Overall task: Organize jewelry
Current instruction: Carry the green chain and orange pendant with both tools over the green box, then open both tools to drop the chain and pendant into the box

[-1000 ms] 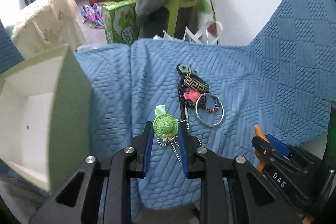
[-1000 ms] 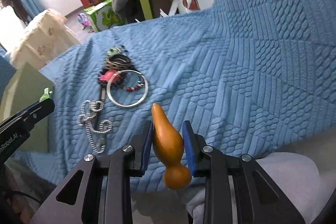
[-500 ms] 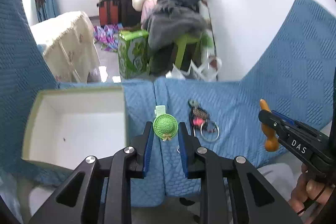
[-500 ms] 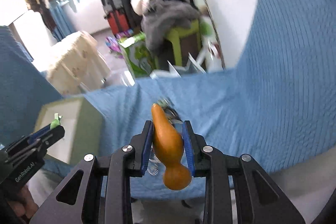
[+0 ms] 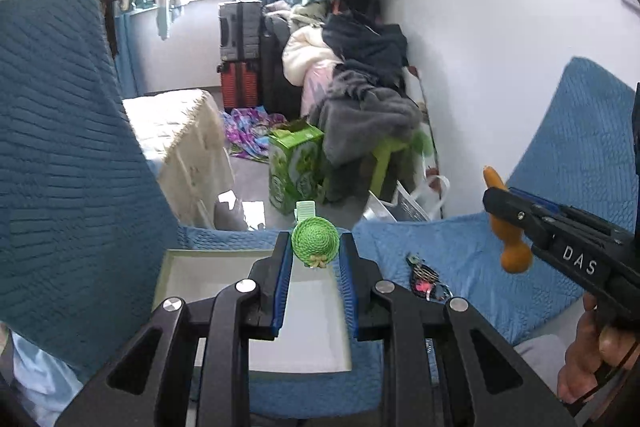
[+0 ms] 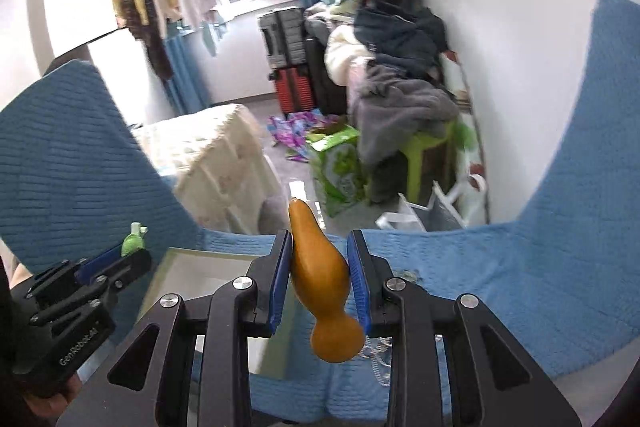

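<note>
Left gripper (image 5: 315, 255) jaws held the green hat clip (image 5: 315, 244); right gripper (image 6: 320, 259) jaws held the orange gourd (image 6: 322, 287), long axis 12-to-6. Box (image 5: 188, 267) lay below at 6 of the left jaws, at 8 of the right: left nearer.

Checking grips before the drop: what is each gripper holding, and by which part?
The left gripper clamps the green hat clip across its round woven brim. The right gripper clamps the orange gourd across its wide body, bulb end toward the camera.
</note>
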